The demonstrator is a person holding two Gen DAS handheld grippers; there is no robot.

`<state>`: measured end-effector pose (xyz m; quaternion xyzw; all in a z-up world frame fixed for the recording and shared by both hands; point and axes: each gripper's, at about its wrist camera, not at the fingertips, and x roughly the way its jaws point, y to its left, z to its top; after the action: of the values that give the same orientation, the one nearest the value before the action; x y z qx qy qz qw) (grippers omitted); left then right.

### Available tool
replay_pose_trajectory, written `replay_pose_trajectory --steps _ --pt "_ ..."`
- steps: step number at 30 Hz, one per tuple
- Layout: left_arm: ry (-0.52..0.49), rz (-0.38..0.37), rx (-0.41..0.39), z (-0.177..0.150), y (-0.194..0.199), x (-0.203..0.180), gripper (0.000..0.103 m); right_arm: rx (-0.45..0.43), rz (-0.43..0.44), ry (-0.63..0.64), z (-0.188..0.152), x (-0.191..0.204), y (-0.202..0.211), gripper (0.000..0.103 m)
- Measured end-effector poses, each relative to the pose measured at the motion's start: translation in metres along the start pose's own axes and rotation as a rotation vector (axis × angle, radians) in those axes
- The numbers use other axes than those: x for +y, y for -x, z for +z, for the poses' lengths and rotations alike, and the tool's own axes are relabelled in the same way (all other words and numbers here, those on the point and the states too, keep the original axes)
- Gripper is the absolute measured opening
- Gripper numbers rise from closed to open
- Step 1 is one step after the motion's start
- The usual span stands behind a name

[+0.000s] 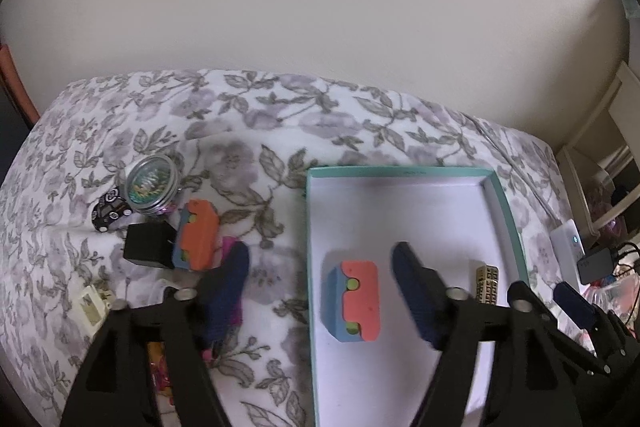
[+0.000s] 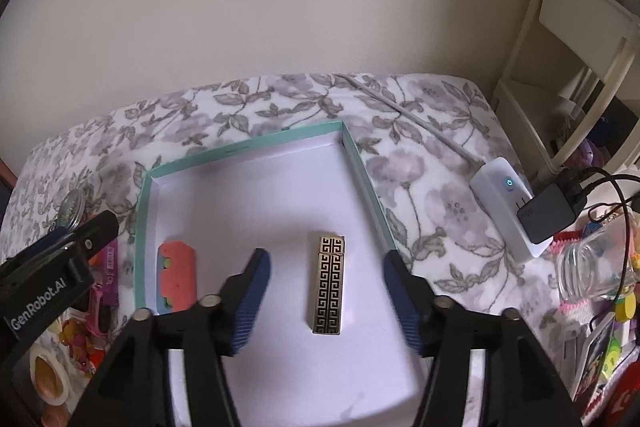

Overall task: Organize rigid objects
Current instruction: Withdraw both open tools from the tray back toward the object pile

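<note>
A shallow white box with a teal rim [image 1: 400, 171] lies on the flowered bedspread. Inside it, at the left, lies an orange-and-blue block [image 1: 352, 301], also seen as the block [image 2: 178, 277] in the right wrist view. My left gripper [image 1: 320, 287] stands open above it, its pads well clear of the block. A gold case with a black key pattern [image 2: 329, 285] lies flat in the box [image 2: 240, 149], right of the block. My right gripper [image 2: 326, 267] is open over it, and neither pad touches it. The same case [image 1: 488, 285] shows near the box's right wall.
On the bedspread left of the box lie a second orange-and-blue block [image 1: 198, 237], a black cube [image 1: 148, 245], a round tin [image 1: 152, 185] and a small toy car [image 1: 110, 213]. Right of the box are a white power strip [image 2: 504, 203], a black adapter [image 2: 548, 213] and a glass jar [image 2: 592, 267].
</note>
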<state>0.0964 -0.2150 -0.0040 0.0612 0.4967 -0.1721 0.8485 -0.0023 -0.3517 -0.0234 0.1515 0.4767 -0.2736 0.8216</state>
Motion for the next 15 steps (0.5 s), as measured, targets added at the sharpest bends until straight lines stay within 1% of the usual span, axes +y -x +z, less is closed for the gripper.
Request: replay_pose_trajectory --steps 3,6,7,9,11,13,15 --pt "0.014 0.015 -0.002 0.001 0.000 0.004 0.082 0.001 -0.007 0.017 -0.001 0.003 -0.002 0.075" --pt "0.030 0.015 0.008 0.003 -0.003 0.008 0.088 0.011 -0.013 0.023 -0.002 0.003 -0.005 0.079" --pt "0.037 0.017 0.011 0.003 -0.004 0.010 0.088 0.011 -0.012 0.022 -0.002 0.003 -0.005 0.081" --pt "0.046 0.024 0.017 0.002 -0.006 0.012 0.088 0.007 -0.012 0.019 -0.002 0.002 -0.005 0.089" --pt "0.056 0.029 0.021 0.001 -0.007 0.015 0.088 0.000 -0.011 0.016 -0.002 0.001 -0.005 0.092" --pt "0.069 0.030 0.026 0.001 -0.009 0.018 0.088 0.002 -0.007 0.015 -0.002 0.001 -0.005 0.093" --pt "0.085 0.027 0.030 0.001 -0.010 0.021 0.089 0.002 -0.008 0.017 -0.002 0.002 -0.006 0.102"
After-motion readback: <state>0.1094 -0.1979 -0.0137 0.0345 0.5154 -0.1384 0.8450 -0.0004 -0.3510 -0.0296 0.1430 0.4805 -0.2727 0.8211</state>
